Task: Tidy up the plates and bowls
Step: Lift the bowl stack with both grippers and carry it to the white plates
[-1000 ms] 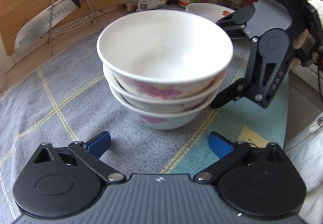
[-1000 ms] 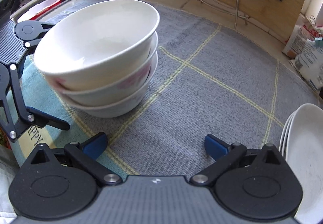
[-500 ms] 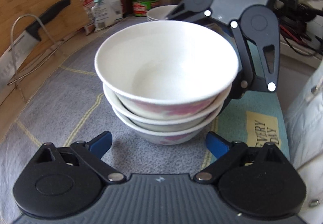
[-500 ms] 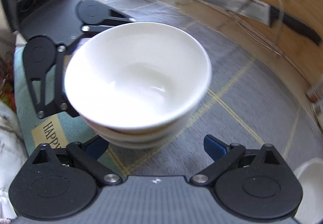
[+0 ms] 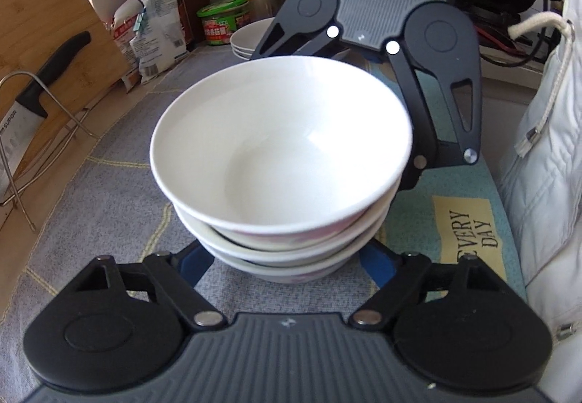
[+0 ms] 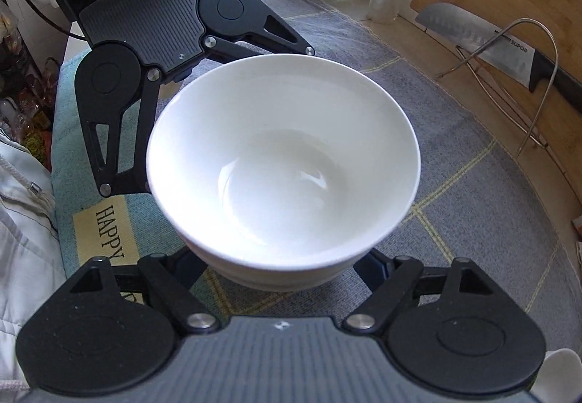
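Note:
Three white bowls with pink flowers sit nested in a stack (image 5: pixel 280 155) on the grey cloth (image 5: pixel 109 206). My left gripper (image 5: pixel 285 263) has just been closing, and its blue pads (image 5: pixel 194 259) now press on the lowest bowls from both sides. From the opposite side my right gripper (image 6: pixel 278 270) clasps the same stack (image 6: pixel 283 166), its blue pads tucked under the bowls' flare. Its black fingers (image 5: pixel 436 134) reach around the far side in the left wrist view. A stack of white plates (image 5: pixel 251 39) stands behind.
A cleaver (image 6: pixel 509 50) rests on a wire rack (image 6: pixel 538 83) against a wooden board (image 5: pixel 47 28). Bottles, jars and bags (image 5: pixel 218 21) line the back wall. A teal mat (image 5: pixel 469 228) covers the counter edge beside a person's white jacket (image 5: pixel 545 148).
Both grippers have swung round and closed in on the bowl stack from opposite sides. Their jaws, wide apart a second ago, have shut onto the lower bowls.

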A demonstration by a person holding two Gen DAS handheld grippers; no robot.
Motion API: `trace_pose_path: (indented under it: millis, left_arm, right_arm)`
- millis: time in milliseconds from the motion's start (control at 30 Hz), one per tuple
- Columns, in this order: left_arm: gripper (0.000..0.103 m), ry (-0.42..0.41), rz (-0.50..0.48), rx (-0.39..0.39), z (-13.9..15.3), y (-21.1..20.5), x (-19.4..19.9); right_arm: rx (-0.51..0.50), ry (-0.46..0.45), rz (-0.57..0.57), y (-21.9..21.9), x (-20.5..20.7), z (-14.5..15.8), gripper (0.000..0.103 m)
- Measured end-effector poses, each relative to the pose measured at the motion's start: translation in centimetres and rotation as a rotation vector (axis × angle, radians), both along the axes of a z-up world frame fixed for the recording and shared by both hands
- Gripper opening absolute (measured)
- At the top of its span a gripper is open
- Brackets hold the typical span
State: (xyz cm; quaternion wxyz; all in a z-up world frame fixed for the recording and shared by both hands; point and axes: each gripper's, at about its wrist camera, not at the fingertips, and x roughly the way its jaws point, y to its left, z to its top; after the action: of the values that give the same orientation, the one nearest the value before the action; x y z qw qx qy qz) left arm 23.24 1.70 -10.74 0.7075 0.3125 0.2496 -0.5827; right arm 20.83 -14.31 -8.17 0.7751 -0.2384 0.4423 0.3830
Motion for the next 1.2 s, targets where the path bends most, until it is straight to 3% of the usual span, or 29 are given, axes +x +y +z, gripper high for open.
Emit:
trace_pose_path:
  millis: [267,500,1200]
  left_arm:
    - [0.085,0.013,-0.023,-0.002,-0.2,0.1,0.3]
    - [0.085,0.09,-0.045,-0.007,-0.8,0.0,1.7]
    - [0.084,0.091,-0.043,0.014,-0.9,-0.3,1.5]
  right_arm:
    - [0.012,0.013,0.014,-0.3,0.0,0.1,0.086]
    - [0.028,0.051,0.006,-0.4,0.7,-0.2,0.086]
    - [0.022,0.067,0.002,-0.2,0.6,0.3,0.085]
